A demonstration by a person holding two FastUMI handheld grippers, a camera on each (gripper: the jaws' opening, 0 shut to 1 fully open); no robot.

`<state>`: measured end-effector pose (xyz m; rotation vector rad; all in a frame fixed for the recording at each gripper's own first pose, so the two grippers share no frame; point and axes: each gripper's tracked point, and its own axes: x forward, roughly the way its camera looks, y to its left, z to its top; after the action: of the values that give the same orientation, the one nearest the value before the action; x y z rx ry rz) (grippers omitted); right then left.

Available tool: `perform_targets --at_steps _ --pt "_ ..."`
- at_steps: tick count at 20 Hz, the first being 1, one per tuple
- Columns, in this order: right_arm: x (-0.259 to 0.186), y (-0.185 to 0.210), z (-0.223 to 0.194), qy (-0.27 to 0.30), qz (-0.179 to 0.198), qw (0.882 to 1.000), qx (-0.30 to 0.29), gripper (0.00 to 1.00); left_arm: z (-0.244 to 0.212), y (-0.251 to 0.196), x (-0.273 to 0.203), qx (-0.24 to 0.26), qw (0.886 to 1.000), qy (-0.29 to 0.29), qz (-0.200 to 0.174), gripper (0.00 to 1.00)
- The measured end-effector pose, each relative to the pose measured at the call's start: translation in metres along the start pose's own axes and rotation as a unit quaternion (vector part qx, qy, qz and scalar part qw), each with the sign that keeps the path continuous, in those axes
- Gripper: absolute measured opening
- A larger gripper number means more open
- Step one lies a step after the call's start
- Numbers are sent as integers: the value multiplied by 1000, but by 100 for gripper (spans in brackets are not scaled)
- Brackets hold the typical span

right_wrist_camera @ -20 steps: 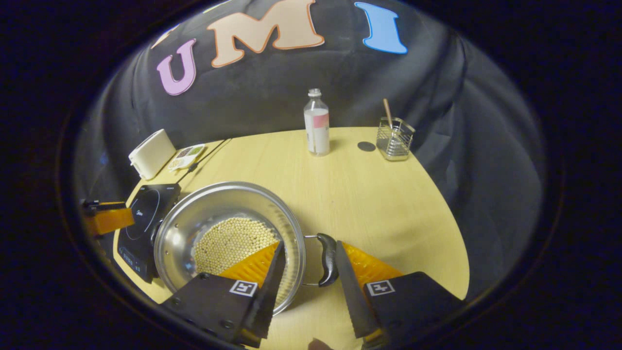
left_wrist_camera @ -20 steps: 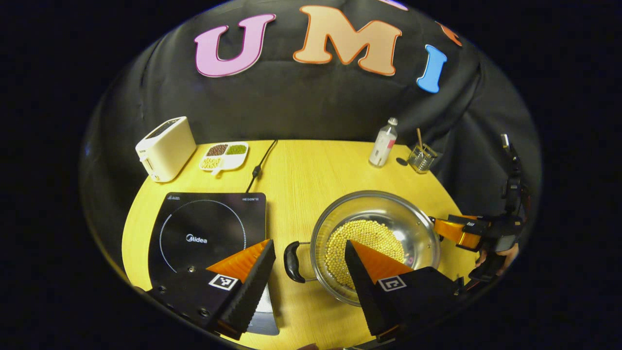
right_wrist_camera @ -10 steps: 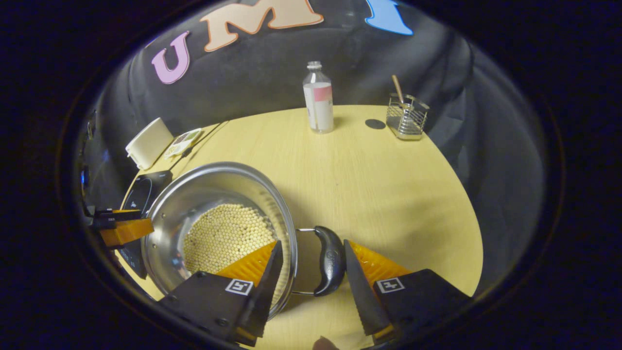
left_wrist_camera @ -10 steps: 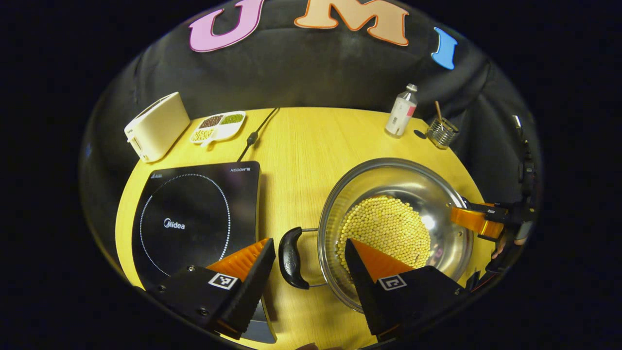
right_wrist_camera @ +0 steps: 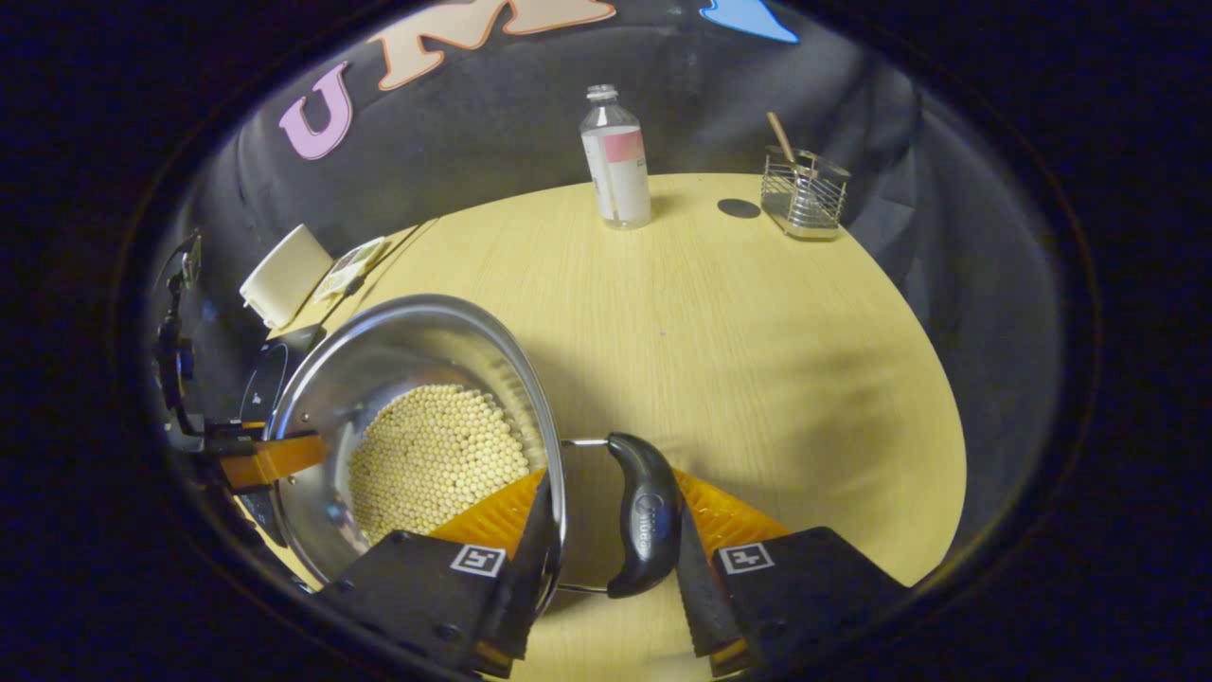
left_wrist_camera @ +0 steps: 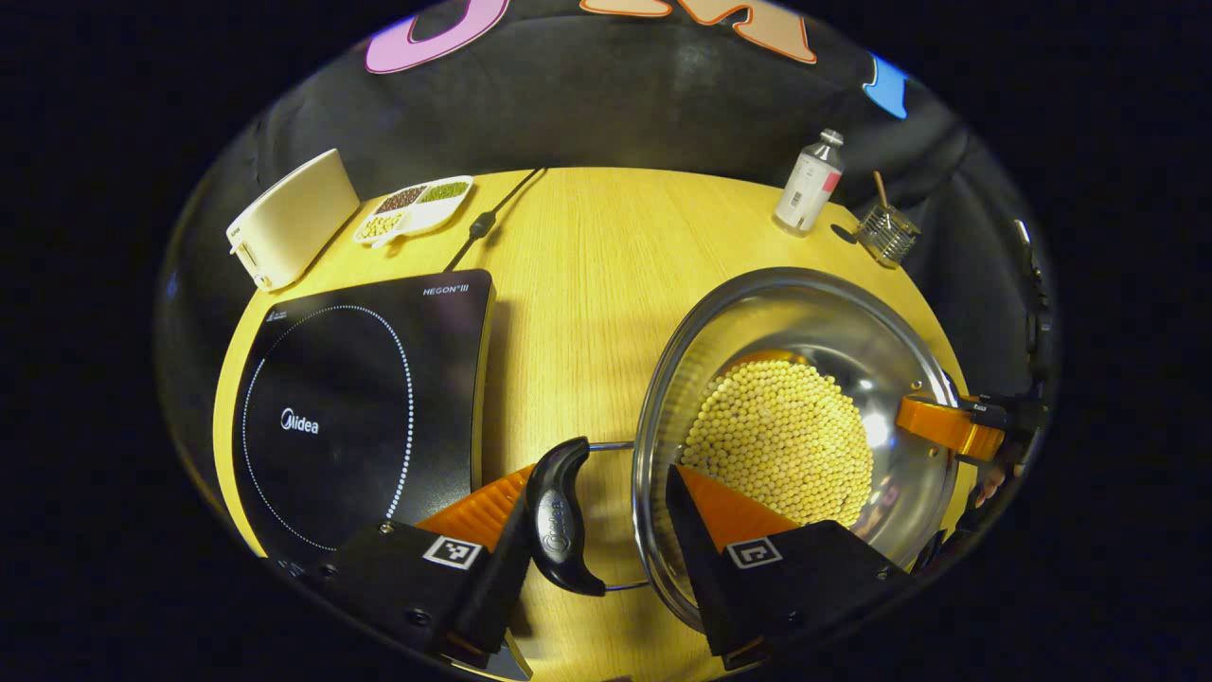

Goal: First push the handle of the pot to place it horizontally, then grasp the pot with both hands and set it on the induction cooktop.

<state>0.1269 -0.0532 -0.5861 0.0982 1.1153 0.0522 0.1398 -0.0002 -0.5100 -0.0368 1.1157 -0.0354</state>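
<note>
I see a round, polished steel pot (left_wrist_camera: 805, 379) on the pale wood-grain table (left_wrist_camera: 578, 284), to the right of the flat black glass induction cooktop (left_wrist_camera: 360, 398), its bottom covered with small yellow beans (left_wrist_camera: 781, 445). Its two curved black handles (left_wrist_camera: 559, 516) lie on a left-right line across the table. My left gripper (left_wrist_camera: 592, 516) is spread around the left handle, one finger touching it, the other inside the rim. My right gripper (right_wrist_camera: 611, 526) straddles the opposite handle (right_wrist_camera: 644, 516) likewise, also spread.
</note>
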Motion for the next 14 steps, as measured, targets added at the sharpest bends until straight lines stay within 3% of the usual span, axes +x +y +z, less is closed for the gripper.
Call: perform_targets --at_steps 1,8,14 --pt "-2 -1 0 1 3 1000 6 62 1 -1 2 -8 1000 -5 -4 73" --pt "-3 1 -5 12 15 999 34 52 -2 -3 -1 -24 999 7 -37 63" --pt "-24 9 -8 5 13 999 37 52 -2 -1 -22 -28 999 -4 -46 60"
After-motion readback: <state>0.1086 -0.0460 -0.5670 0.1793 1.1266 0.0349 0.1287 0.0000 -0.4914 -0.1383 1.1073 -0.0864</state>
